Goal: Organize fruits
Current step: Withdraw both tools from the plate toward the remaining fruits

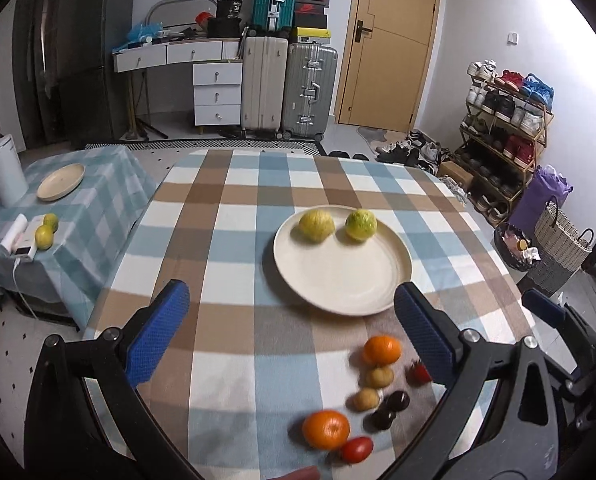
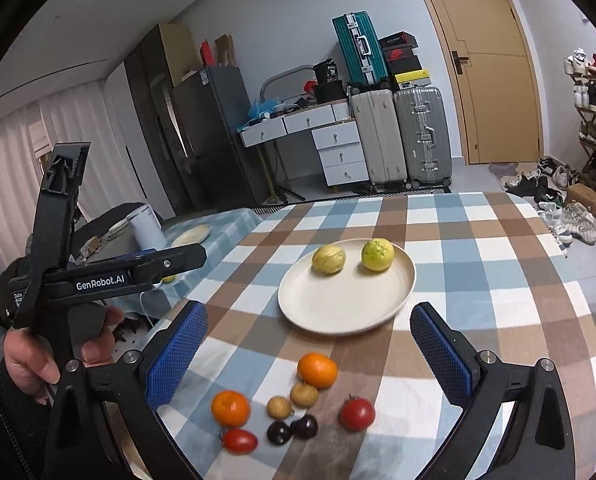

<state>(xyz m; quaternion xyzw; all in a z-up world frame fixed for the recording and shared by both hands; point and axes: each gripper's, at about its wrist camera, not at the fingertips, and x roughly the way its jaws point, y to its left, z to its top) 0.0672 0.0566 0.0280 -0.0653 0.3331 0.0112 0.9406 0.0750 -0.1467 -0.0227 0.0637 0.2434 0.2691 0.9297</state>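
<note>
- Cream-coloured plate (image 2: pixel 348 312) sat mid-table on the checked cloth (image 2: pixel 478 264), holding two yellow-green fruits (image 2: pixel 328 258) at its far edge, probably sorted there as a group.
- Oranges (image 2: pixel 317 369), tomatoes (image 2: pixel 356 413), small tan fruits (image 2: pixel 304 395) and dark ones (image 2: pixel 305 426) lay loose near the plate, apparently unsorted.
- Left gripper (image 1: pixel 291 330) and right gripper (image 2: pixel 309 354) both stood wide apart, empty, above that cluster, seemingly ready to pick.

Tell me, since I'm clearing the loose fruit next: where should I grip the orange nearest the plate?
Grip the orange across its widest middle, coming from above with the pads on its left and right. A small yellowish fruit sits against its near side, so that side is blocked. The right hand-held gripper is already open.
</note>
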